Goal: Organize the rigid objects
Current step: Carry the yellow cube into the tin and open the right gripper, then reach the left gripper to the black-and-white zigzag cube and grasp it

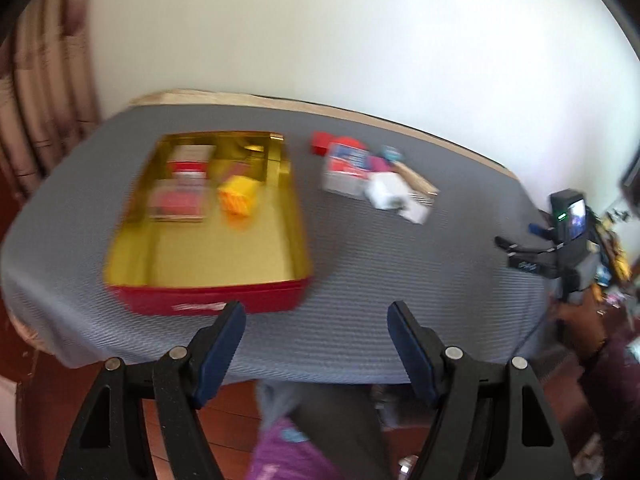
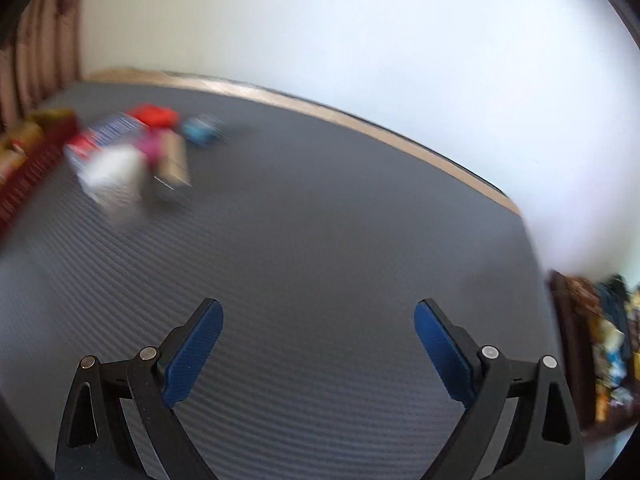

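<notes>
Table, covered by a grey ribbed mat: I see it carrying everything in play. Tin, red outside and gold inside, on the left part of the mat: it is the collecting container, as I judge it. It already holds a yellow box, a pink packet and a red-and-white carton toward its far end; the near half of its floor is bare. Loose pile, to the right of the tin and well apart from it: a white block, a blue-and-red carton and a red block among others, too blurred to count. I judge the task partly done, with this pile left to move. Left gripper: jaws wide, nothing between them, hanging over the near table edge. Right gripper: jaws wide and empty over bare mat, to the right of the pile.
</notes>
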`<state>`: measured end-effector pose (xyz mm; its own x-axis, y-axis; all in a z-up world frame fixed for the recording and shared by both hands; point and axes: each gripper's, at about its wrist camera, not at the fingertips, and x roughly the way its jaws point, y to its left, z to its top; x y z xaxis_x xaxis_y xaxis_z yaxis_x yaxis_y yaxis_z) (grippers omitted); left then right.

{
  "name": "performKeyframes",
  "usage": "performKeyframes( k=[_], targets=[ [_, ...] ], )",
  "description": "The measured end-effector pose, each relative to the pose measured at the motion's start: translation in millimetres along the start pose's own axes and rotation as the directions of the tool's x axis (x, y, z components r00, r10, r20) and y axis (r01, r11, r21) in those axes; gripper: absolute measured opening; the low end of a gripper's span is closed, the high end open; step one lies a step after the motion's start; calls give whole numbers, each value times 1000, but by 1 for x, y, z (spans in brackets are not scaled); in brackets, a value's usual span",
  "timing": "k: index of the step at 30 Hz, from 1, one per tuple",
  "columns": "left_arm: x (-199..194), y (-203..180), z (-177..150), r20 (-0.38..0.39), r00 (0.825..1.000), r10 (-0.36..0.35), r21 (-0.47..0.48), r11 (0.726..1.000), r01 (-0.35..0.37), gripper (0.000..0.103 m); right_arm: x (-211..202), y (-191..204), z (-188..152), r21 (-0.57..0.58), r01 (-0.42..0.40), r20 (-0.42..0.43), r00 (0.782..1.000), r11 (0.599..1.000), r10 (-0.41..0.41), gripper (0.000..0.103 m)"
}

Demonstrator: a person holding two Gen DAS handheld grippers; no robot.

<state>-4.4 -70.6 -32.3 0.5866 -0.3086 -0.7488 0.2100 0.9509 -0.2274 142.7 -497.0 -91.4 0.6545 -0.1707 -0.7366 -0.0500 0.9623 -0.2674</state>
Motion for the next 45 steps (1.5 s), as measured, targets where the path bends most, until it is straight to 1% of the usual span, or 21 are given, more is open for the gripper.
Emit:
performKeyframes(
  k=[2, 4, 6, 7, 9, 12, 14, 17, 18, 19, 21, 24, 26, 30, 31, 33, 35, 38, 40, 42, 45],
  targets=[
    [10, -15, 13, -16, 999, -36, 10, 999, 36, 75, 6, -11, -11, 36, -16, -8, 1000, 999, 16, 96],
    [28, -34, 29, -53, 996, -74, 11, 997, 74, 75, 12, -16, -19, 70, -42, -7, 999, 997, 42, 96],
    [51, -53, 45, -107, 985, -134, -5, 991, 134, 75, 12, -19, -20, 78, -52, 6, 999, 996, 52, 98],
    [60, -61, 50, -121, 983, -141, -15, 990, 140, 75, 10, -21, -19, 79, -60, 21, 998, 995, 59, 100],
    [80, -78, 64, -160, 972, -173, -32, 985, 170, 75, 8, -23, -20, 81, -73, 30, 997, 994, 70, 101],
    [109, -88, 80, -195, 959, -204, -125, 975, 182, 75, 9, -26, -20, 94, -111, 29, 994, 989, 109, 101],
    [133, -89, 94, -220, 946, -237, -230, 955, 186, 75, 8, -29, -20, 110, -130, 41, 991, 985, 126, 101],
    [153, -88, 104, -224, 940, -258, -352, 921, 169, 75, 6, -37, -21, 139, -165, 71, 985, 976, 157, 102],
    [162, -88, 109, -228, 940, -254, -390, 908, 151, 75, 3, -39, -23, 146, -173, 78, 984, 974, 163, 102],
    [167, -88, 111, -237, 942, -237, -413, 903, 123, 75, 1, -42, -24, 154, -181, 90, 981, 971, 169, 102],
    [179, -91, 117, -251, 950, -187, -430, 900, 63, 75, -5, -45, -26, 164, -196, 111, 978, 967, 179, 102],
    [194, -96, 123, -259, 949, -181, -456, 889, 45, 75, -10, -49, -28, 178, -218, 135, 971, 960, 196, 102],
    [200, -98, 125, -265, 952, -154, -459, 888, 16, 75, -15, -52, -28, 187, -236, 148, 966, 954, 211, 102],
    [214, -98, 129, -280, 954, -109, -480, 876, -41, 75, -21, -56, -28, 196, -260, 158, 960, 945, 231, 103],
    [218, -98, 129, -283, 954, -102, -488, 871, -51, 75, -22, -56, -27, 199, -264, 159, 959, 944, 235, 103],
    [224, -101, 131, -294, 951, -97, -486, 872, -62, 75, -21, -54, -24, 205, -272, 161, 957, 940, 241, 103],
    [231, -110, 134, -289, 955, -67, -473, 877, -82, 75, -22, -55, -25, 209, -282, 166, 954, 936, 251, 103],
    [239, -118, 138, -288, 956, -53, -474, 876, -95, 75, -23, -56, -26, 217, -291, 172, 951, 932, 257, 103],
    [242, -118, 138, -301, 953, -34, -488, 864, -123, 75, -23, -56, -27, 220, -296, 174, 950, 929, 261, 103],
    [248, -118, 138, -311, 949, -52, -513, 850, -122, 75, -24, -57, -28, 224, -299, 173, 949, 928, 264, 103],
    [254, -121, 137, -322, 946, -32, -519, 841, -149, 74, -24, -58, -30, 227, -305, 172, 947, 925, 270, 103]
  ],
)
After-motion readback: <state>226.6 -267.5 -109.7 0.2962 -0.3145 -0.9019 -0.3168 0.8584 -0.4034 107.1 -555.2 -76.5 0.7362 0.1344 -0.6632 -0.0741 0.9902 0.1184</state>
